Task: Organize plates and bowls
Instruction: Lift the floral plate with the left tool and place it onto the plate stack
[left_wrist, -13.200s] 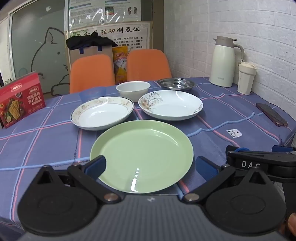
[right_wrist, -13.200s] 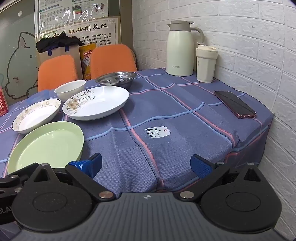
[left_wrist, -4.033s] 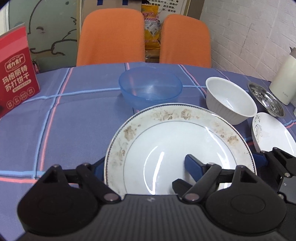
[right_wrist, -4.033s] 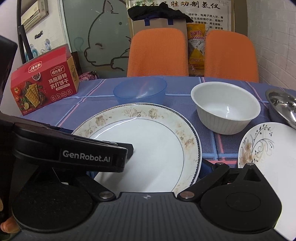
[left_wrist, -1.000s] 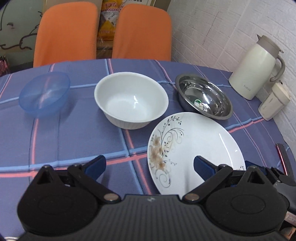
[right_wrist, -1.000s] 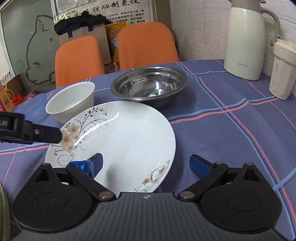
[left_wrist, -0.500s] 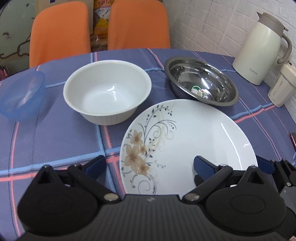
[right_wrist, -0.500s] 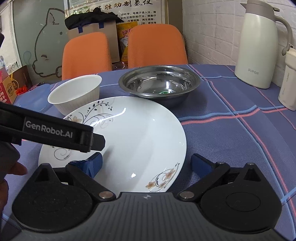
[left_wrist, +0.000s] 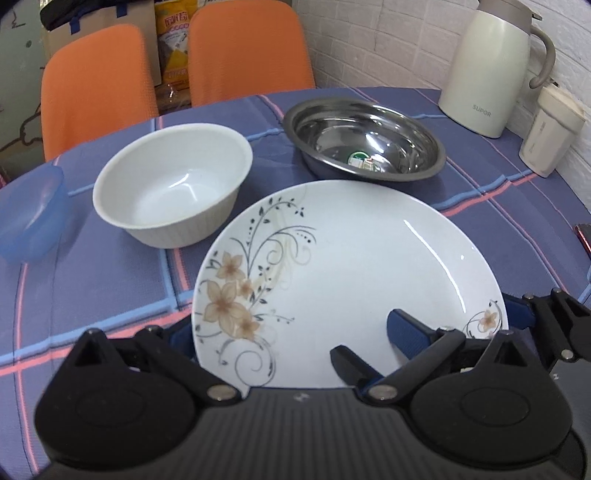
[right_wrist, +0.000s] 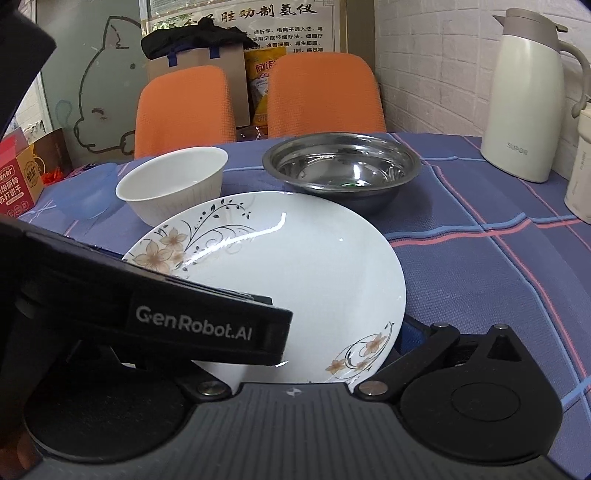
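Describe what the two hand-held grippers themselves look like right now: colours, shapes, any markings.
Both look alike: matte black bodies with a ribbed grey top plate, two round black discs, and angular black linkage arms with silver pivot pins. The left hand-held gripper has blue pads on its fingers. The right hand-held gripper shows a blue pad too. In the right wrist view, white "GenRobot.AI" lettering marks the left one's black side.

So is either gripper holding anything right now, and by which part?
Both grippers are at the near rim of the floral plate, the left and the right, but whether either has clamped cannot be told.
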